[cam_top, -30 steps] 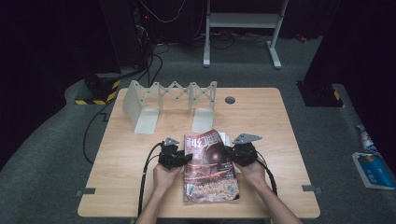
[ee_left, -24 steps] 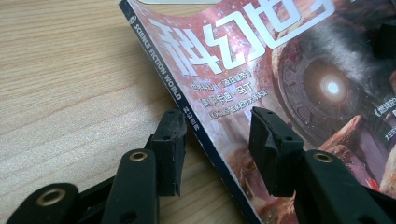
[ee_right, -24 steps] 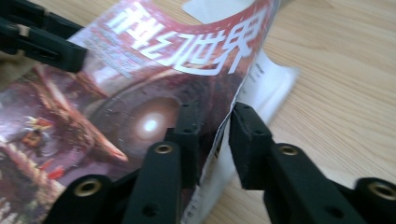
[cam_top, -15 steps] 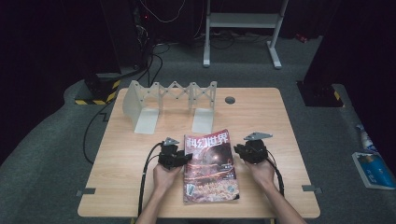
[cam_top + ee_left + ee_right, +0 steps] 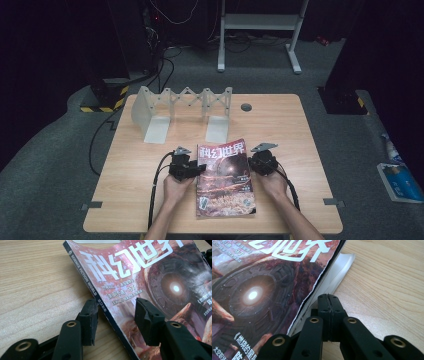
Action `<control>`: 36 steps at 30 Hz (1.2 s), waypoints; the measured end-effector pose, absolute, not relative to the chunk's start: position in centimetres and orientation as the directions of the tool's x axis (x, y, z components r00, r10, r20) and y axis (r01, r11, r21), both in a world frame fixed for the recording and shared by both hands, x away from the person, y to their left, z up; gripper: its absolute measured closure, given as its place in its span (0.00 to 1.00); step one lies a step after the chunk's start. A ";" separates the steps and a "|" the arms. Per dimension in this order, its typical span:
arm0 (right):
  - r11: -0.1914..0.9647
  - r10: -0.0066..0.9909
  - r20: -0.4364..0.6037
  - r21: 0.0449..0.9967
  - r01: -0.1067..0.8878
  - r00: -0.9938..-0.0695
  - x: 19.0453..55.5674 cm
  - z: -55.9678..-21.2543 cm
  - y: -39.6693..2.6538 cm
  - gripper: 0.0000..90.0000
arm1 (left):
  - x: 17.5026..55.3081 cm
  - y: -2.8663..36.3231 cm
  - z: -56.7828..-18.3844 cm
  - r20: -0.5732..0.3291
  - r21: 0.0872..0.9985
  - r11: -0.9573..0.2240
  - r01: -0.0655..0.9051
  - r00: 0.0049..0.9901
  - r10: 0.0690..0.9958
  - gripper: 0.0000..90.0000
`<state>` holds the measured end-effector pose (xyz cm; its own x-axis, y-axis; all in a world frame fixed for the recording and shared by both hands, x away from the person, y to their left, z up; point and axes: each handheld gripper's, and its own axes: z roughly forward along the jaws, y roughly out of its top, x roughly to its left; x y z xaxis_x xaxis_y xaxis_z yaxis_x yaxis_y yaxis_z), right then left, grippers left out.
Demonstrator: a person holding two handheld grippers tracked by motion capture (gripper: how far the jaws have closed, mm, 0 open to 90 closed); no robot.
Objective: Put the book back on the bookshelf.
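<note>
While you worked from the near edge of the table (image 5: 280, 115), the high view showed the magazine (image 5: 224, 180) lying flat between your hands, cover up, near the front edge. Your left gripper (image 5: 199, 170) sat at its spine side and your right gripper (image 5: 251, 166) at its opposite edge; a white folding rack (image 5: 181, 107) stood farther back.

From the left gripper view, your jaws were apart and had just widened a little, one pad on the wood beside the spine, the other over the cover; whether that pad touched the magazine (image 5: 150, 282) was hard to tell.

From the right gripper view, your jaws had just closed fully together on nothing, their tips just beside the magazine's (image 5: 262, 290) page edge.
</note>
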<state>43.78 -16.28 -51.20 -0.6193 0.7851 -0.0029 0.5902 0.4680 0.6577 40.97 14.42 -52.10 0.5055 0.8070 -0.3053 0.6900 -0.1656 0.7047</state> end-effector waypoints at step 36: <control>0.539 0.710 -0.026 0.664 0.518 -0.704 43.3 -51.3 -15.3 1.00 | 43.6 14.3 -51.0 -0.278 0.665 -0.241 0.707 0.534 0.799 0.62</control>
<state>43.33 -15.33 -51.29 -0.7039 0.7098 -0.0264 0.5183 0.5387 0.6642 43.61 14.34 -51.01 0.5338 0.7986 -0.2779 0.7072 -0.2415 0.6645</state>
